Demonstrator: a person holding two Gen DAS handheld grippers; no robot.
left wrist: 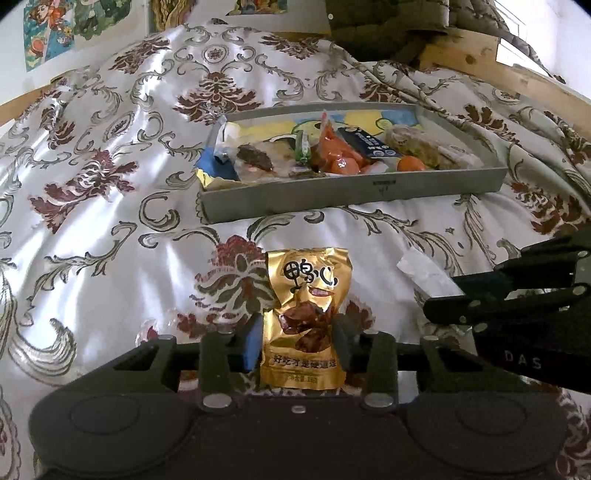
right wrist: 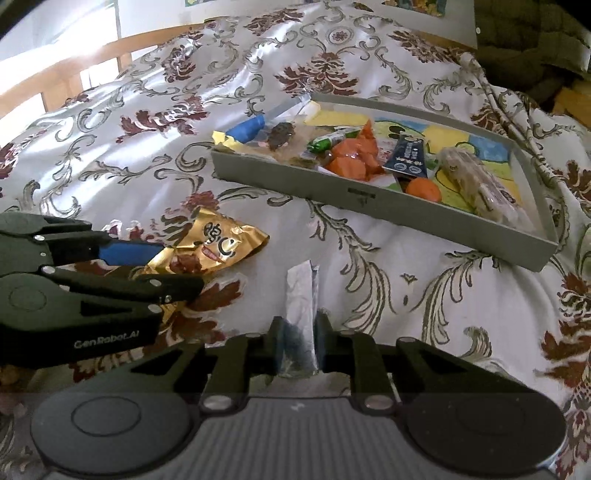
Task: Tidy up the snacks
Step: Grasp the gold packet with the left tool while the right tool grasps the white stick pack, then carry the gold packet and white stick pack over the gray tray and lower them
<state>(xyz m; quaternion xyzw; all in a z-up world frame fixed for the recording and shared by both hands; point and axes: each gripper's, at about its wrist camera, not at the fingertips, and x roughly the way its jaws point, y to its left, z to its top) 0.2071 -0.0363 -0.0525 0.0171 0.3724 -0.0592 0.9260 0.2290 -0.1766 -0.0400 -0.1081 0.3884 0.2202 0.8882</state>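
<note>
A gold foil snack packet (left wrist: 306,295) with black characters stands between the fingers of my left gripper (left wrist: 297,332). The blue pads press its two sides, so the gripper is shut on it. From the right wrist view the same packet (right wrist: 218,247) lies low over the bedspread in the left gripper (right wrist: 177,267). My right gripper (right wrist: 300,332) is shut on a narrow silver-white packet (right wrist: 301,291), which sticks up between its fingers. Beyond both stands a shallow grey tray (left wrist: 351,188) holding several snacks: orange packs, a green stick, a dark blue packet and a pale cracker pack.
Everything rests on a rumpled white bedspread (left wrist: 110,221) with maroon and grey flourishes. A wooden bed frame (left wrist: 517,74) runs behind the tray (right wrist: 369,206), with a dark green quilt (left wrist: 388,26) at the back. Posters (left wrist: 55,33) hang on the wall.
</note>
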